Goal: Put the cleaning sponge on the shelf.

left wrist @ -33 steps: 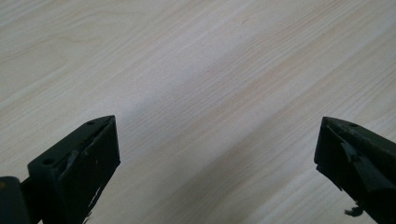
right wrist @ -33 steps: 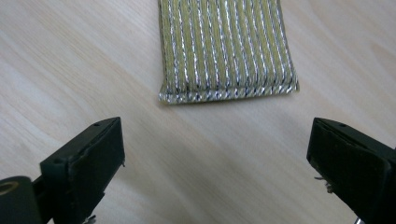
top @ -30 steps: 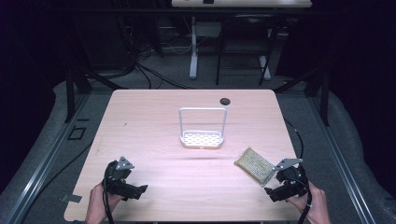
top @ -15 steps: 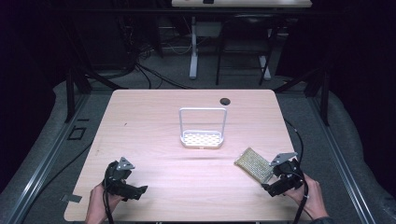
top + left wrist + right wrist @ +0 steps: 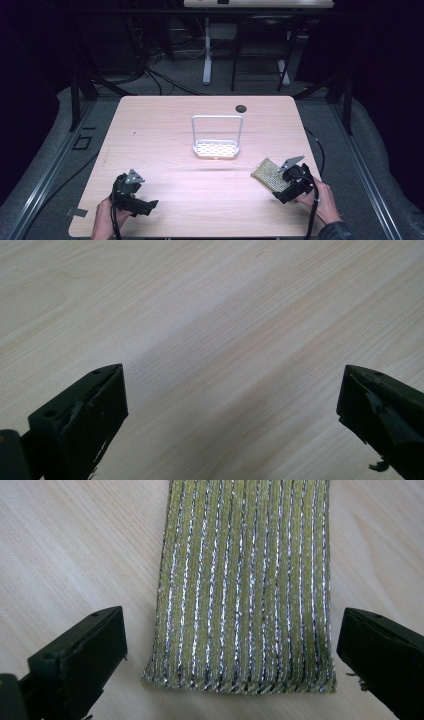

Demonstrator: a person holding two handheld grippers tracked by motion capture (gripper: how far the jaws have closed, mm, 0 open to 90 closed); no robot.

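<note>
Right gripper (image 5: 232,630): jaws apart, straddling the scrub pad (image 5: 245,580) at frame centre, not touching.
Left gripper (image 5: 232,390): jaws apart over bare table (image 5: 210,315).

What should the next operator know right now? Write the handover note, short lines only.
Left gripper: open, idle over bare table at the near left.
Right gripper: open, jaws either side of the near end of the sponge, not closed on it.
Sponge: flat on the table, near right.
Rack: mid-table, nothing in it.
Done: right gripper lined up on the sponge.
Left: grip the sponge; probably move it to the rack.
</note>
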